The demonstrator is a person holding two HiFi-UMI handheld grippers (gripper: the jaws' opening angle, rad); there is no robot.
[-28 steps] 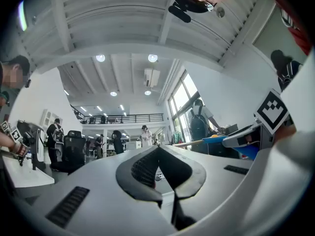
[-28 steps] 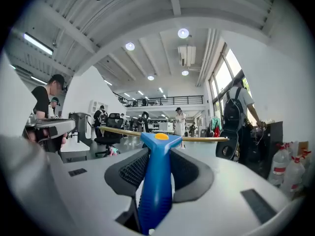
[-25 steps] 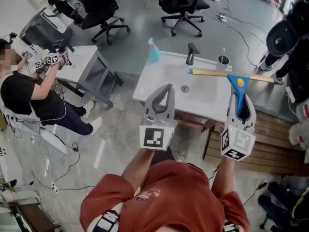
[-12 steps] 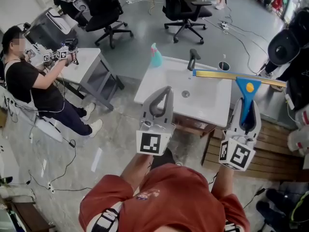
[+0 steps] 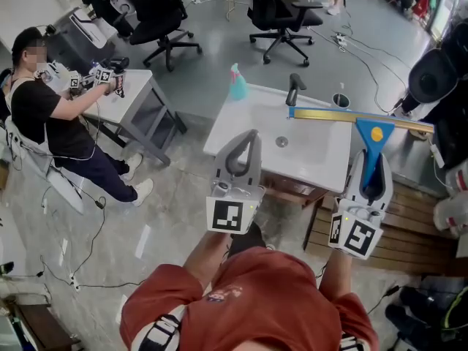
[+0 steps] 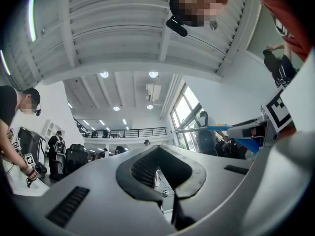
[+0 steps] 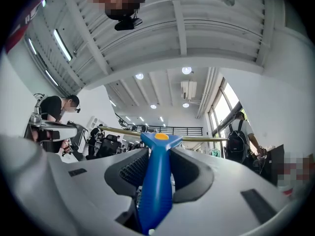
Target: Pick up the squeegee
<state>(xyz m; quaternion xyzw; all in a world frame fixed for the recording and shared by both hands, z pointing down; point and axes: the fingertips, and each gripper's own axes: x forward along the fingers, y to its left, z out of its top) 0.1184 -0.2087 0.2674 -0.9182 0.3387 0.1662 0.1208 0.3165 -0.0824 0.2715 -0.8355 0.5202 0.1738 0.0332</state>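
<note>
A grey floor (image 5: 205, 72) carries black office chairs (image 5: 281, 6), a small white table (image 5: 135, 90) and a white sink unit (image 5: 314, 152) beside wooden decking (image 5: 409, 210), under a ribbed white ceiling (image 7: 147, 43) with round lights (image 7: 186, 70) and tall windows (image 6: 189, 107).

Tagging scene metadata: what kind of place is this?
Probably an open-plan lab or office set up for recording: wheeled office chairs, a freestanding sink, and a seated person handling marker-tagged devices.
</note>
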